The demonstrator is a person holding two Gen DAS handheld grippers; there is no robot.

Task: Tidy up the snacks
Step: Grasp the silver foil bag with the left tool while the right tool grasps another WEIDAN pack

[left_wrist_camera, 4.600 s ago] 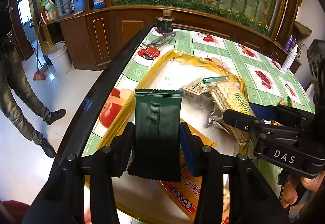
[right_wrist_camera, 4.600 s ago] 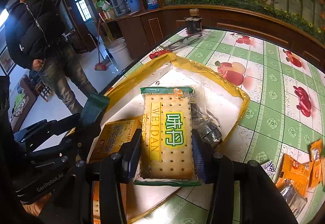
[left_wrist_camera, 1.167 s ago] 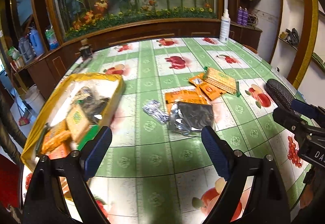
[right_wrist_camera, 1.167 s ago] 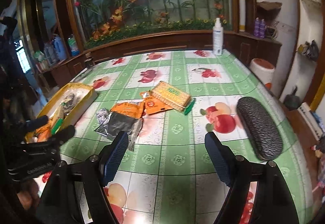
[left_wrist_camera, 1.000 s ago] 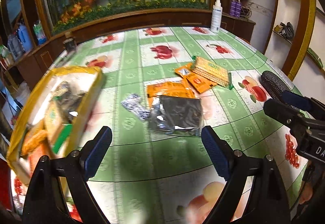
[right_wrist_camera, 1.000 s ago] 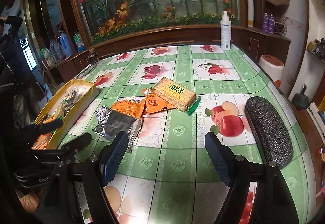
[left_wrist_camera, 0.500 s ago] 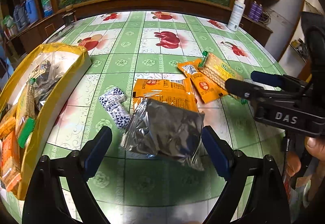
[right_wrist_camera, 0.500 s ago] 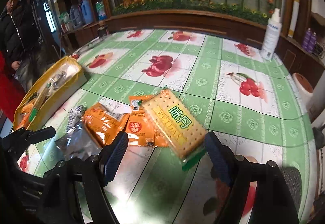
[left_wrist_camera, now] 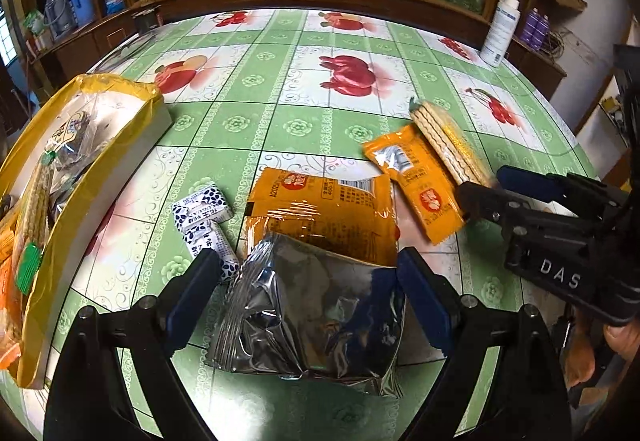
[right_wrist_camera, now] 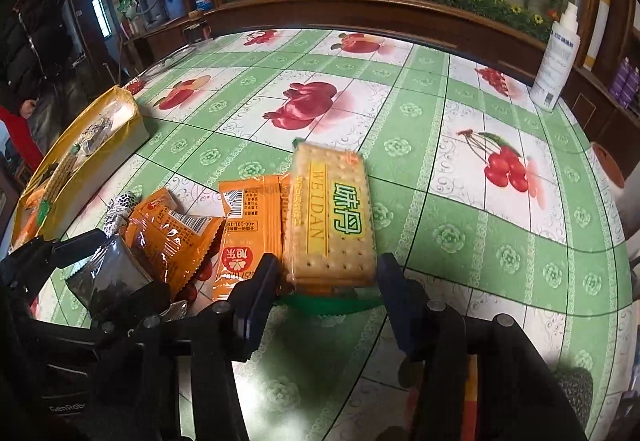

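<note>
My left gripper (left_wrist_camera: 308, 273) is open, its jaws on either side of a silver foil snack bag (left_wrist_camera: 316, 313) lying on the table. My right gripper (right_wrist_camera: 326, 281) is open, its jaws on either side of the near end of a WEIDAN cracker pack (right_wrist_camera: 332, 217). Orange snack packets (left_wrist_camera: 324, 213) (right_wrist_camera: 244, 229) lie between the two. Two small blue-and-white wrapped candies (left_wrist_camera: 202, 217) lie left of the foil bag. The yellow tray (left_wrist_camera: 100, 169) at the left holds several snacks; it also shows in the right wrist view (right_wrist_camera: 100, 149).
The table has a green and white fruit-print cloth (right_wrist_camera: 460, 181). A white spray bottle (right_wrist_camera: 558, 61) stands at its far right edge. A dark textured case (right_wrist_camera: 572, 397) lies near the right front. A wooden counter with plants runs behind. A person stands at the far left.
Both grippers came down from high over the table to the loose snacks. The left now straddles the foil bag, the right the cracker pack. Earlier they let go of snacks at the tray.
</note>
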